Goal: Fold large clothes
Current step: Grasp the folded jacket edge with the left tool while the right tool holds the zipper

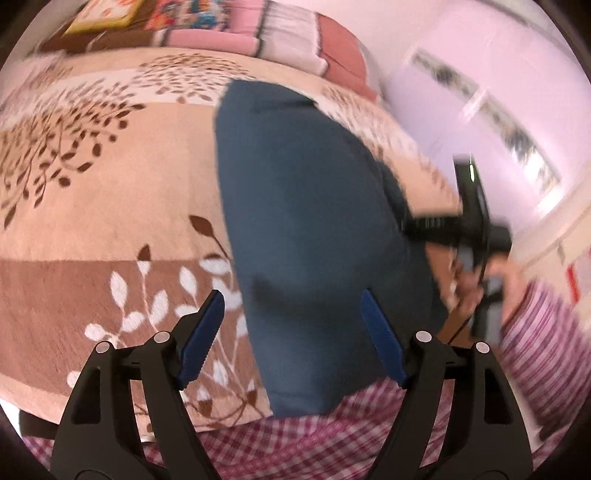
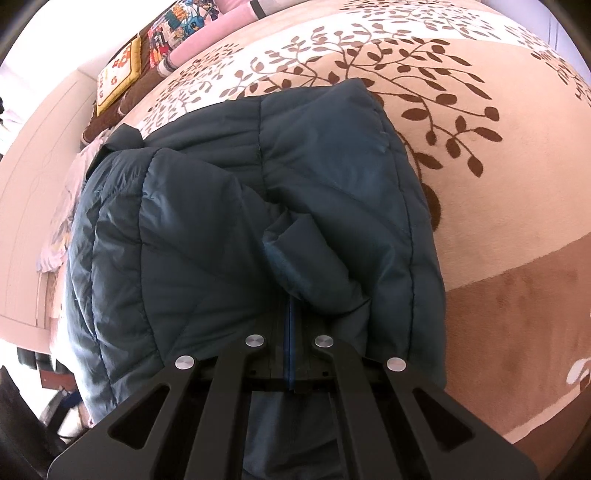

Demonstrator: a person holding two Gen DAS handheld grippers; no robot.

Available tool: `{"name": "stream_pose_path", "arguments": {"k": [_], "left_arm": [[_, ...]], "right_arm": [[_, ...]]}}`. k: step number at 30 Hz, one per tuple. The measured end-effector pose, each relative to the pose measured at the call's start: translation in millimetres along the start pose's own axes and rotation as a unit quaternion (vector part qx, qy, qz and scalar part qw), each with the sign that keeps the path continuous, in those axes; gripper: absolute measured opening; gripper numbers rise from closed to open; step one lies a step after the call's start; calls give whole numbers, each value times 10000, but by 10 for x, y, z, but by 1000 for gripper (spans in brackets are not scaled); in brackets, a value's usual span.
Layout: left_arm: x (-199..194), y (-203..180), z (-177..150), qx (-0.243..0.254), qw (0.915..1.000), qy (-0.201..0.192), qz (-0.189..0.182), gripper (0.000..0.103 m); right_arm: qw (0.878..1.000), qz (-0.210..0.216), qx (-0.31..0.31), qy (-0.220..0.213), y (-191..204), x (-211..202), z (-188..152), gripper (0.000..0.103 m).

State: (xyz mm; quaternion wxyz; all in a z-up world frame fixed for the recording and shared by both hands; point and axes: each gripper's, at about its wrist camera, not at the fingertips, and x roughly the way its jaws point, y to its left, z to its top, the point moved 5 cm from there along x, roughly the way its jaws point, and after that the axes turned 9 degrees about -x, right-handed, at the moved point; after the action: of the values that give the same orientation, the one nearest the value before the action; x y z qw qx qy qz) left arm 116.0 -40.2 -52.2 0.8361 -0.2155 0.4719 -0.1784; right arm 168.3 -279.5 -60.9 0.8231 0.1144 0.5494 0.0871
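Note:
A dark blue quilted jacket (image 1: pixel 310 229) lies folded lengthwise on the bed; it also fills the right wrist view (image 2: pixel 229 206). My left gripper (image 1: pixel 291 332) is open and empty, held just above the jacket's near end. My right gripper (image 2: pixel 290 314) is shut on a fold of the jacket at its edge, the jaws pressed together with fabric bunched over them. The right gripper also shows in the left wrist view (image 1: pixel 413 225), blurred, gripping the jacket's right side.
The bed is covered by a beige and brown leaf-patterned blanket (image 1: pixel 110 206). Pink pillows and colourful cushions (image 1: pixel 207 22) lie at its head. A person's checked and striped clothing (image 1: pixel 546 339) is at the near edge. A pale wall (image 2: pixel 33 177) stands at left.

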Motion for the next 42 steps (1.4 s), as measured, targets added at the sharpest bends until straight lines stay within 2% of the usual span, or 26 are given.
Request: {"name": "stream_pose_path", "arguments": {"k": [4, 8, 11, 13, 16, 19, 20, 22, 24, 30, 31, 32, 33, 34, 35, 37, 39, 42], "left_arm": [[89, 198, 101, -719, 9969, 143, -298, 78], [279, 225, 76, -851, 9949, 416, -339, 79], [362, 142, 35, -876, 9926, 612, -575, 79], [443, 70, 10, -744, 9933, 705, -533, 80], [556, 24, -25, -648, 9942, 744, -435, 89], [668, 24, -49, -532, 9954, 781, -139, 94], [689, 6, -51, -445, 9960, 778, -55, 92], [685, -77, -49, -201, 9972, 721, 30, 78], [674, -157, -60, -30, 9975, 674, 201, 71], [696, -191, -44, -102, 9974, 607, 380, 66], [691, -198, -46, -111, 9974, 601, 393, 66], [673, -182, -38, -104, 9973, 593, 412, 66], [676, -202, -38, -86, 9973, 581, 446, 66], [674, -203, -38, -78, 9972, 578, 466, 66], [635, -146, -60, -71, 9972, 574, 483, 66], [608, -118, -52, -85, 9969, 583, 517, 66], [621, -128, -35, -89, 9966, 595, 554, 66], [616, -156, -44, -88, 9963, 602, 604, 66]], "right_arm": [[10000, 67, 20, -37, -11, -1, -7, 0], [9999, 139, 33, -76, -24, -1, -20, 0], [9998, 164, 30, -88, -25, -1, -31, 0], [9997, 201, 63, -88, -30, -1, -32, 0], [9994, 292, 171, -91, -48, 5, -35, 0], [9990, 362, 237, -122, -65, 1, -46, 0], [9989, 380, 244, -126, -69, 2, -40, 0], [9985, 442, 280, -153, -71, -4, -41, 0], [9980, 518, 312, -200, -68, -26, -43, 0], [9966, 670, 228, -426, -43, -309, -30, 1], [9961, 674, 148, -543, -32, -423, -36, 3], [9955, 653, 59, -687, -36, -552, -51, 14], [9946, 607, -9, -847, -63, -697, -80, 36], [9935, 554, -22, -993, -117, -835, -122, 49], [9925, 509, 8, -1107, -175, -931, -160, 66], [9905, 505, 147, -1268, -327, -1094, -277, 70], [9914, 583, 307, -1129, -452, -1100, -390, 77], [9926, 686, 430, -907, -535, -983, -536, 80]]}}
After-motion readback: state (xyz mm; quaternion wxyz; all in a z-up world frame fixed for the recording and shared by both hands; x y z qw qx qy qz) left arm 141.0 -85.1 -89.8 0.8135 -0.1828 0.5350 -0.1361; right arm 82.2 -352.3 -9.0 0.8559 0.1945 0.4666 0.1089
